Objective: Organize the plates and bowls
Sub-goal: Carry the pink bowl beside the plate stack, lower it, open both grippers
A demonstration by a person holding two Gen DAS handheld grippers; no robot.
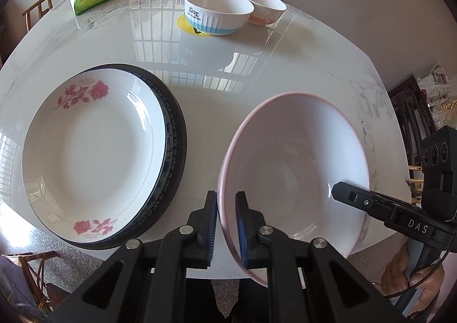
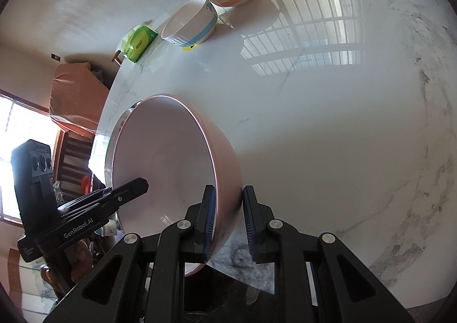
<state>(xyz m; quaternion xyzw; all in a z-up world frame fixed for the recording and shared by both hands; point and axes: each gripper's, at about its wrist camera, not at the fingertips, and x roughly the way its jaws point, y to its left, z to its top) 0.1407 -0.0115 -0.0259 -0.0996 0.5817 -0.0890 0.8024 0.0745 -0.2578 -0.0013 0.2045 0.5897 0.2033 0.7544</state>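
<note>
Bowl: the large pink bowl is held tilted above the desk, just right of the plate stack as the left wrist view frames it, with both grippers on its rim.
Left gripper: the left gripper is clenched on the bowl's near-left rim, one pad inside and one outside.
Right gripper: the right gripper straddles the opposite rim; its inner pad lies on the wall, while the outer pad seems to stand a little off, so I judge the grip loose or only just made.
Plate stack: a white plate with red roses lies on a dark-rimmed plate, left of the bowl and apart from it.
Small bowls: a blue-striped bowl and a rabbit bowl stand side by side at the desk's far side, well beyond the pink bowl.
Handling: glazed ceramic, so probably heavy, stiff, slick and liable to chip or break if dropped.
Hold: opposite points of the rim, pads squarely across the wall; a one-sided pinch would likely let it swing.
Risk: the glossy desk offers little friction when setting it down.
</note>
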